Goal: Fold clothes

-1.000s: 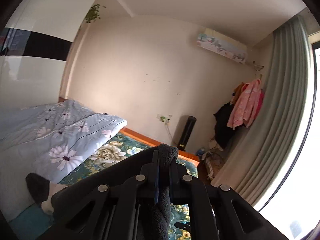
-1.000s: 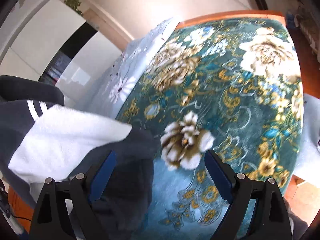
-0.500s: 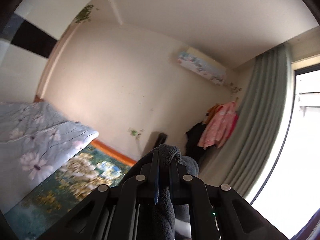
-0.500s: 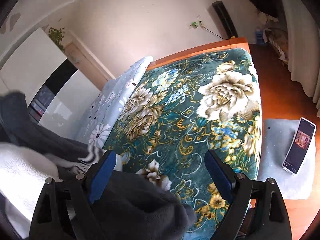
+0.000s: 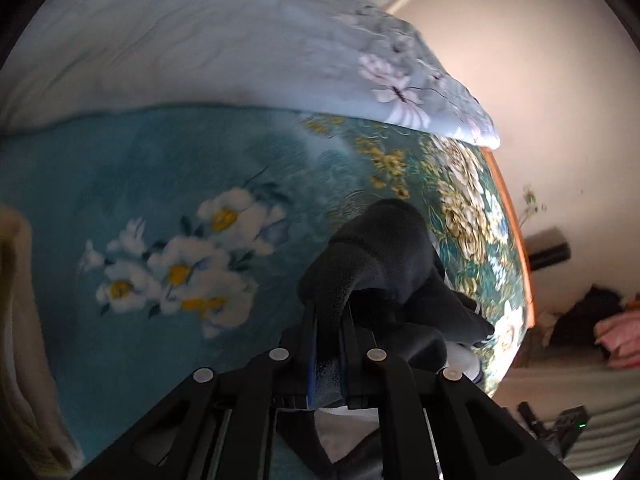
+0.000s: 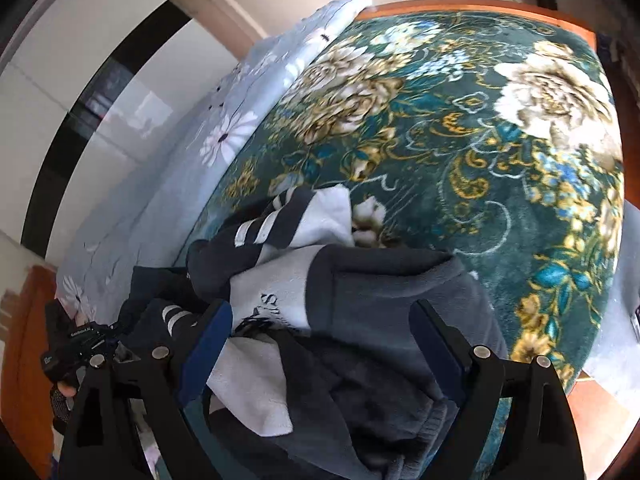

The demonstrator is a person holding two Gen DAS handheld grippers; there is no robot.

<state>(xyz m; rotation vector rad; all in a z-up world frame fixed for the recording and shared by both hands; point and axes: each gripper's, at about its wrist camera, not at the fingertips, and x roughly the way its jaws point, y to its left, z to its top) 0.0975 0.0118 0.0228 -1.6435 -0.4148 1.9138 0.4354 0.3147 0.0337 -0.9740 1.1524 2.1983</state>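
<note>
Left gripper (image 5: 329, 320): jaws nearly closed, clenched on a dark fold of the sweatshirt (image 6: 360, 320). Right gripper (image 6: 320, 328): jaws spread wide, grasping nothing, hovering over the sweatshirt, which lies bunched at the near edge of the floral blanket (image 6: 460, 128).

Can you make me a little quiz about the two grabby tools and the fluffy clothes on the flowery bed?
1. True or false: the right tool is wide open.
2. What is the left tool pinching?
A. the pale blue quilt
B. a fold of the dark grey fleece garment
C. nothing
3. Fill in: the garment lies crumpled on the teal floral ____.

Key
1. True: its blue-padded fingers stand far apart over the garment.
2. B
3. blanket
</note>
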